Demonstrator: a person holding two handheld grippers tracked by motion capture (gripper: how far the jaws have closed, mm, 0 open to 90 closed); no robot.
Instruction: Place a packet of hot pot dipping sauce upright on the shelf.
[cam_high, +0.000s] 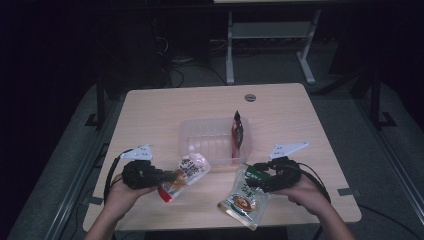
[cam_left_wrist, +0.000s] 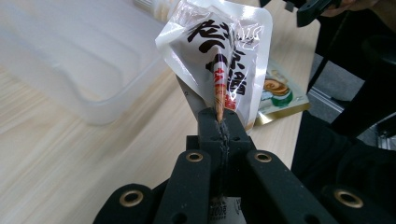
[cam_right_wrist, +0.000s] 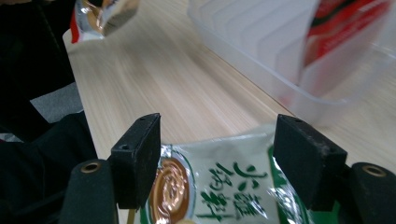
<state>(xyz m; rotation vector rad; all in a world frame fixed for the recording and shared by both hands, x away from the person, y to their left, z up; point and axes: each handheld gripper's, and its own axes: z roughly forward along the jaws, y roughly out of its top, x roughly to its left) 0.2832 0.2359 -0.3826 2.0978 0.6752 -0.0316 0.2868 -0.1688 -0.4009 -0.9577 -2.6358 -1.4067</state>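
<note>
green pouch (cam_high: 244, 196): nearest the person, flat on the table (cam_high: 150, 107) near its front edge, in front of the bin. Glossy film, looks light and limp; probably slippery on the flat face. Best taken at a sealed edge or corner, not mid-panel.
right gripper (cam_high: 254, 178): jaws spread wide, straddling the pouch's top end in the right gripper view (cam_right_wrist: 219, 189). Pads not pressing on it, so no grip yet. Judgement: needs to close on the top seam before any lift.
white pouch (cam_high: 186, 174): off the table at the left, just short of the bin's near-left corner, hanging tilted. Soft foil-and-film sachet; it folds to a crease where it is clamped (cam_left_wrist: 224, 56), so it will flop and swing when moved.
left gripper (cam_high: 169, 176): jaws pressed together, pinching the white pouch's bottom edge. Thin hold on the seam; could slip if jerked.
clear bin (cam_high: 200, 131): mid-table, beyond both pouches; thin rigid plastic, open top.
red pouch (cam_high: 237, 134): standing on edge inside the bin against its right wall.
</note>
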